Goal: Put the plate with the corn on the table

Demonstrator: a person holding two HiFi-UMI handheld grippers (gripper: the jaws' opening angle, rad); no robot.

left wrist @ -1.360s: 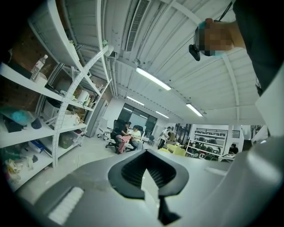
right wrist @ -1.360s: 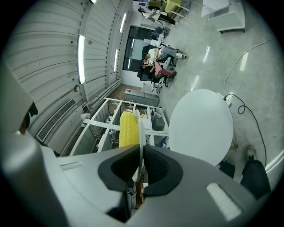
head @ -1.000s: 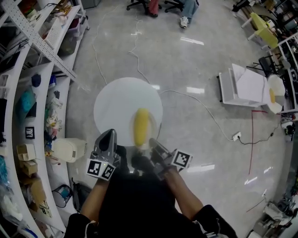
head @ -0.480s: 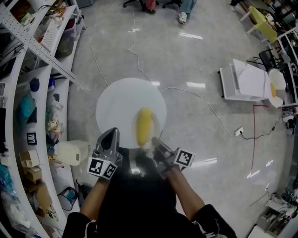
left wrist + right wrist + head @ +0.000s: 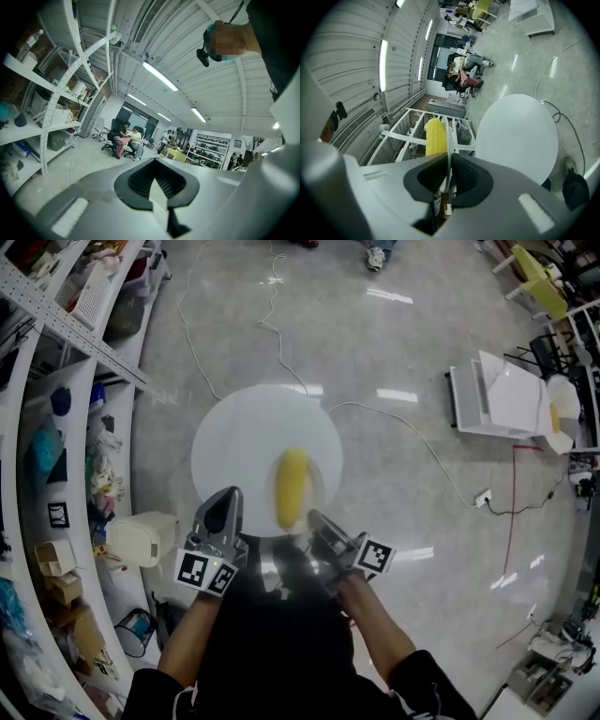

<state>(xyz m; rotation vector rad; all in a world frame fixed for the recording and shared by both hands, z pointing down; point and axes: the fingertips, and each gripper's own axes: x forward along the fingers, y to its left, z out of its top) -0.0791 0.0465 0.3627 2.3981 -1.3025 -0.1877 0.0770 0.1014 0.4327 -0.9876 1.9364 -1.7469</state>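
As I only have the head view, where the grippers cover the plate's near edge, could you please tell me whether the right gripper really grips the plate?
Observer: Yes. In the right gripper view, the right gripper has its jaws closed on the rim of the plate, which shows edge-on between the pads.
Operator: Thank you. Is the corn on the plate?
Observer: The corn lies against the plate's face, just beyond the jaws.
Operator: Does the left gripper help carry it?
Observer: No. In its own view, the left gripper has its jaws together on nothing and faces the ceiling.
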